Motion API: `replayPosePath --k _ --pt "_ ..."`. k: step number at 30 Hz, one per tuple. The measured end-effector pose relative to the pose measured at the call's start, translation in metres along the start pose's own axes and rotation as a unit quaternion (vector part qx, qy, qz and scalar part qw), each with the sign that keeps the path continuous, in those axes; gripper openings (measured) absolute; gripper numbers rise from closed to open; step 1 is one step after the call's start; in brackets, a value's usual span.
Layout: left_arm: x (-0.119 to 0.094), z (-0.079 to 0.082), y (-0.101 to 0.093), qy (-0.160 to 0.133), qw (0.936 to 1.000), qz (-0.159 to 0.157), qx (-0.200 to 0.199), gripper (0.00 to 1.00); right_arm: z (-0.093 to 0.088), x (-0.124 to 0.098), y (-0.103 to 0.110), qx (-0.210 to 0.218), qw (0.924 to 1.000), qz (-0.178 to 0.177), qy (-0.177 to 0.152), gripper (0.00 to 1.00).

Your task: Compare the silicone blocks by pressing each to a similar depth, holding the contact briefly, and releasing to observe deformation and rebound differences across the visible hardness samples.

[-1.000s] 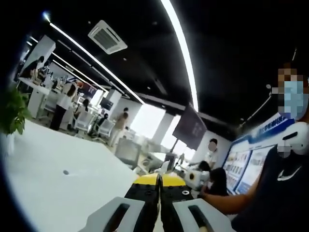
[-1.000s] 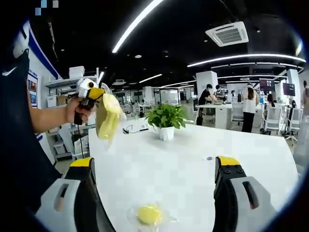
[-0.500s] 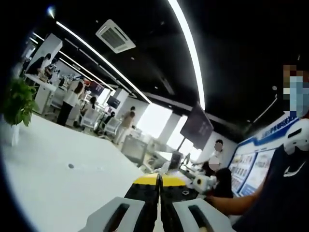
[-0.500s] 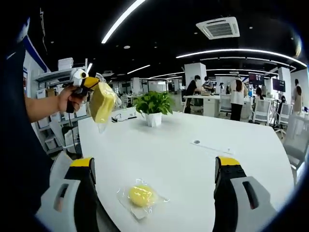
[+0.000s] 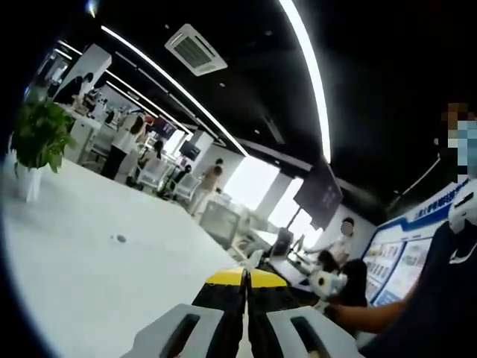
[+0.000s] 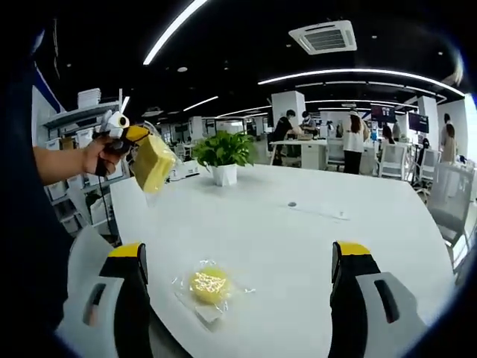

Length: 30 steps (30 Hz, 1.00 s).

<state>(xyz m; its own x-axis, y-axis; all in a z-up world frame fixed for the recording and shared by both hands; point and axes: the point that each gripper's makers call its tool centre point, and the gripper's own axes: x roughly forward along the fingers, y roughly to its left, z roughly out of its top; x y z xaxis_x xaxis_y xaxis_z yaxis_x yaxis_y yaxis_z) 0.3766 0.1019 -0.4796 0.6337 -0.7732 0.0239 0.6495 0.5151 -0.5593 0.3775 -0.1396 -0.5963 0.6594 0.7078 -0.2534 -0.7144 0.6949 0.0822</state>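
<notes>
In the right gripper view, a hand holds my left gripper (image 6: 133, 136) up over the table's far left corner. It is shut on a clear bag with a yellow silicone block (image 6: 153, 162) hanging in it. In its own view the left gripper (image 5: 246, 278) has its jaws pressed together, and the bag is hidden there. A second, rounder yellow block in a clear bag (image 6: 208, 286) lies on the white table (image 6: 313, 239) near the front edge. My right gripper (image 6: 238, 250) is open above that edge, with the lying block between its jaws and a little ahead of them.
A potted plant (image 6: 222, 154) stands at the table's far side, and it shows again as the plant (image 5: 37, 139) in the left gripper view. A small dark spot (image 6: 291, 204) marks the tabletop. People and desks fill the office behind. A person's arm (image 5: 373, 317) reaches in at the right.
Both cameras have shifted. The left gripper stays shut on the bagged block, which now hangs lower and closer to the table corner. The lying block has not moved on the table.
</notes>
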Motion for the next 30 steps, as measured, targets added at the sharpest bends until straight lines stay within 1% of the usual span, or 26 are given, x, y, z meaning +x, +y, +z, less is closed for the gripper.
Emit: replayPosePath --k 1,5,9,10,13,14,15,16,18,20,24,27,30 --pt "-0.001 -0.002 0.003 -0.001 1.0000 0.005 -0.005 0.00 -0.002 -0.001 0.000 0.009 1.0000 0.000 0.001 0.96" --pt "-0.004 -0.008 0.014 -0.005 0.9997 0.015 -0.018 0.00 -0.007 -0.004 0.001 0.001 1.0000 -0.003 0.002 0.96" --pt "-0.007 -0.014 0.023 -0.008 0.9990 0.017 -0.041 0.00 -0.010 -0.006 -0.002 0.005 0.9999 -0.010 0.005 0.96" --pt "-0.007 -0.016 0.025 -0.008 0.9989 0.018 -0.041 0.00 -0.010 -0.007 -0.003 0.006 0.9999 -0.011 0.005 0.96" --pt "-0.008 -0.027 0.032 -0.002 0.9984 0.027 -0.049 0.00 -0.016 -0.007 -0.004 0.008 0.9997 -0.015 0.015 0.96" --pt "-0.008 -0.031 0.035 -0.006 0.9979 0.030 -0.057 0.00 -0.018 -0.008 -0.004 0.010 0.9996 -0.016 0.019 0.96" --pt "-0.009 -0.033 0.035 -0.007 0.9978 0.031 -0.058 0.00 -0.020 -0.008 -0.003 0.013 0.9995 -0.017 0.022 0.96" --pt "-0.009 -0.038 0.037 -0.008 0.9978 0.035 -0.057 0.00 -0.022 -0.009 -0.003 0.021 0.9993 -0.019 0.026 0.96" --pt "-0.011 -0.047 0.044 -0.005 0.9968 0.046 -0.066 0.00 -0.021 -0.009 -0.002 0.030 0.9991 -0.019 0.022 0.96" --pt "-0.012 -0.054 0.048 -0.001 0.9963 0.052 -0.068 0.00 -0.021 -0.011 -0.002 0.026 0.9992 -0.021 0.020 0.96" --pt "-0.013 -0.065 0.055 0.005 0.9952 0.061 -0.077 0.00 -0.026 -0.012 -0.002 0.023 0.9992 -0.022 0.025 0.96" --pt "-0.015 -0.071 0.062 0.006 0.9940 0.068 -0.086 0.00 -0.036 -0.012 -0.003 0.027 0.9988 -0.025 0.033 0.96" --pt "-0.017 -0.075 0.069 0.005 0.9921 0.076 -0.099 0.00 -0.043 -0.013 -0.003 0.033 0.9984 -0.028 0.035 0.96"
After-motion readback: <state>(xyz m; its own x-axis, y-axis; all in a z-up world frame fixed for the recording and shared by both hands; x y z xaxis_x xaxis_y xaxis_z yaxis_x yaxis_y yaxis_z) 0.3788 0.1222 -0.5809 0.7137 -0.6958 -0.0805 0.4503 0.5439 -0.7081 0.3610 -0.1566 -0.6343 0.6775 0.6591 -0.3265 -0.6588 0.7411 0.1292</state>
